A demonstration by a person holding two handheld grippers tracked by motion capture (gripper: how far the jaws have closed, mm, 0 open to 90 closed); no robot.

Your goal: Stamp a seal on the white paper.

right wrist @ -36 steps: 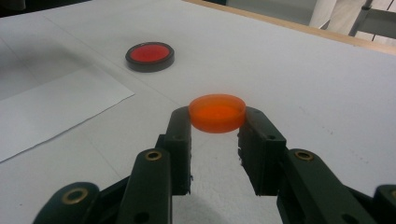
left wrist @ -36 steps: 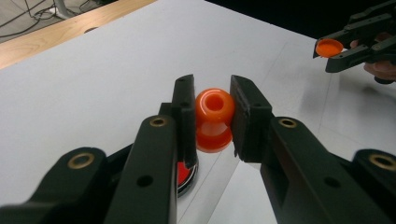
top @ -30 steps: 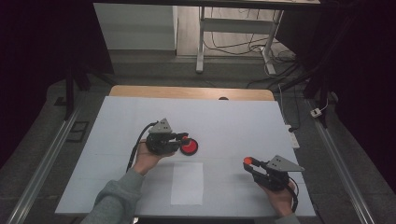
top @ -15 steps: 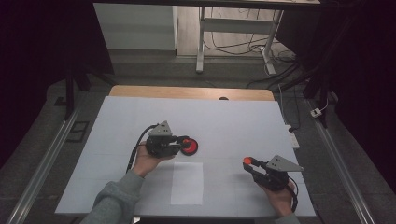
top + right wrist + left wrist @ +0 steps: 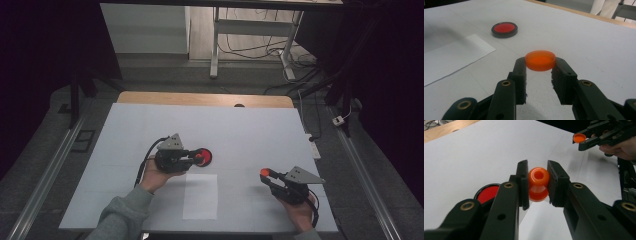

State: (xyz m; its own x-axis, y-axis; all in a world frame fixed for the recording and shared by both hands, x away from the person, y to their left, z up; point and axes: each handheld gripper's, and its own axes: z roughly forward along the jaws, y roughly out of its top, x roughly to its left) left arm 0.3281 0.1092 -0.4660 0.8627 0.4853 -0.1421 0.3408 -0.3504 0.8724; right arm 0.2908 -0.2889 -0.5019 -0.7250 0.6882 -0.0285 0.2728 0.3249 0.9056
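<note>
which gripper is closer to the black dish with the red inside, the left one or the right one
Left. The left gripper is right over the black dish, holding an orange bottle by its neck. The right gripper is well off to the side, holding an orange cap.

White table point(image 5: 150, 130), white paper sheet point(image 5: 200, 196), red disc in black rim point(image 5: 504, 29)
</note>
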